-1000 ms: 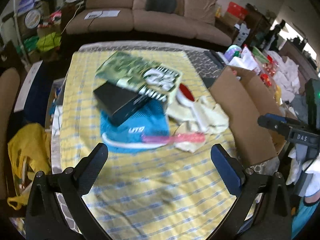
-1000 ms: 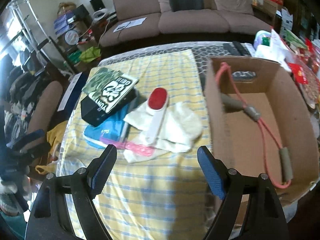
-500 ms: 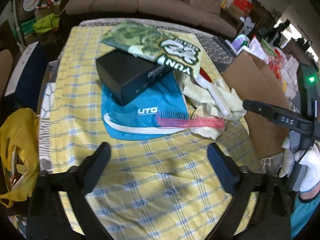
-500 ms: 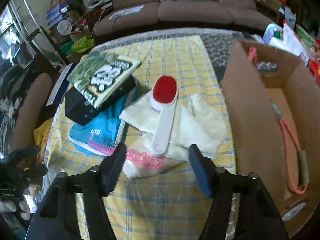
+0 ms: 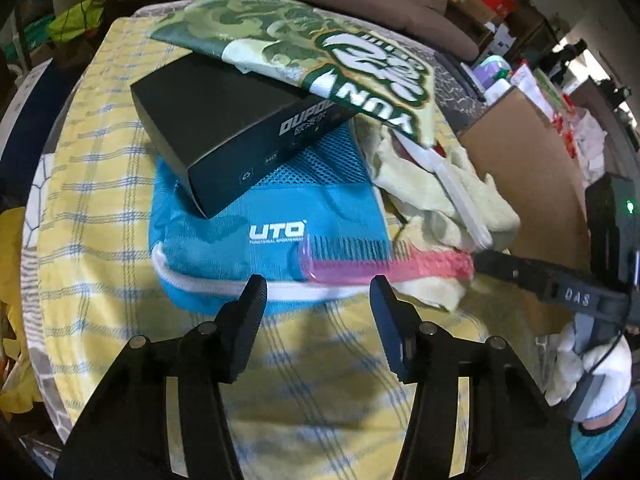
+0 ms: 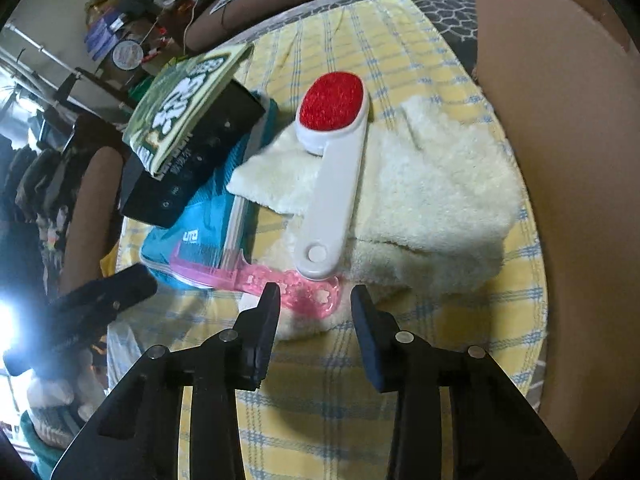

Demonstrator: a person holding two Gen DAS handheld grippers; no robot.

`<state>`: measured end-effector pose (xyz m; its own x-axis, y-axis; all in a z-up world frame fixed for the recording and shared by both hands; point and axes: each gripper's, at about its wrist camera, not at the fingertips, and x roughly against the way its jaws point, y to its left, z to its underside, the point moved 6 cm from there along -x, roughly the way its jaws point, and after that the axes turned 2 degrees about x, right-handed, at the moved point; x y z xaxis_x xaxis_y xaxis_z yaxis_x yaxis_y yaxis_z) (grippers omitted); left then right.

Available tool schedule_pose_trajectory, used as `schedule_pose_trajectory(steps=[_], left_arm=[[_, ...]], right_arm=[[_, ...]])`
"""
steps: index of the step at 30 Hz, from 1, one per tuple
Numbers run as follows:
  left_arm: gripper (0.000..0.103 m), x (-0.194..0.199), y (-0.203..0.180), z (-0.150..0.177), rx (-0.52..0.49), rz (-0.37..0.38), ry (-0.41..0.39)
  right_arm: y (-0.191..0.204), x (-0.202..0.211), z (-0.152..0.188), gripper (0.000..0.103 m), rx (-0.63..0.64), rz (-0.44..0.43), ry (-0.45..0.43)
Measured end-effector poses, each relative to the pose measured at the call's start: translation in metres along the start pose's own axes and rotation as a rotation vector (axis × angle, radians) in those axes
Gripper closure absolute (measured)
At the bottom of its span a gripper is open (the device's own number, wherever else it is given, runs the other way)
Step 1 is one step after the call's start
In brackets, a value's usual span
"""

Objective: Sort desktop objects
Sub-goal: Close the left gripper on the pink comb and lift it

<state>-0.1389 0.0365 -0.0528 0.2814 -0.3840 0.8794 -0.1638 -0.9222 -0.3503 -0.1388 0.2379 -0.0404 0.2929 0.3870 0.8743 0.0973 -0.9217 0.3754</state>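
Comb lies crosswise ahead of both claws

Counter (image 5: 100, 200) carries a cardboard box (image 6: 560, 120), a cream towel (image 6: 432, 200) and a blue pouch (image 5: 260, 216). Pink comb (image 6: 280, 284) bridges pouch and towel, long axis left-right, handle toward the box. Right claw (image 6: 314, 298), nearer, is closing, handle between its jaws, not yet pinched. Left claw (image 5: 318, 292), closing and empty, fronts the teeth.

My pink comb (image 5: 384, 266) lies flat across the blue pouch (image 5: 264, 236) and the cream towel (image 6: 432, 200). The white brush with its red pad (image 6: 334, 176) rests on the towel; a black box (image 5: 224, 124) tilts on the pouch under a green book (image 5: 304, 46).
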Motion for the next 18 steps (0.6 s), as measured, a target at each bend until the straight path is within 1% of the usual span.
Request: schedule_pose_trajectory(steps=[4, 7, 9, 11, 12, 13, 17, 18], left_arm=[[0.053, -0.015, 0.007, -0.004, 0.019, 0.006, 0.020], [0.053, -0.021, 0.011, -0.006, 0.037, 0.023, 0.027], [0.053, -0.023, 0.012, -0.006, 0.048, 0.048, 0.034], [0.056, -0.025, 0.011, -0.006, 0.048, 0.061, 0.038], [0.059, -0.027, 0.010, -0.005, 0.046, 0.067, 0.041], [0.063, -0.028, 0.009, -0.005, 0.045, 0.072, 0.044], [0.063, -0.030, 0.004, -0.010, 0.059, 0.093, 0.039], [0.061, -0.029, 0.004, -0.012, 0.069, 0.101, 0.034]], right_arm=[[-0.003, -0.009, -0.002, 0.065, 0.010, 0.017, 0.015], [-0.004, -0.013, -0.003, 0.067, 0.015, 0.010, 0.021], [-0.003, -0.016, -0.003, 0.068, 0.019, 0.010, 0.022], [-0.002, -0.018, -0.003, 0.073, 0.026, 0.016, 0.022], [-0.002, -0.018, -0.002, 0.075, 0.025, 0.018, 0.021], [-0.002, -0.018, -0.001, 0.076, 0.020, 0.016, 0.022], [-0.001, -0.018, 0.001, 0.076, 0.013, 0.010, 0.022], [-0.001, -0.017, 0.001, 0.076, 0.013, 0.011, 0.022]])
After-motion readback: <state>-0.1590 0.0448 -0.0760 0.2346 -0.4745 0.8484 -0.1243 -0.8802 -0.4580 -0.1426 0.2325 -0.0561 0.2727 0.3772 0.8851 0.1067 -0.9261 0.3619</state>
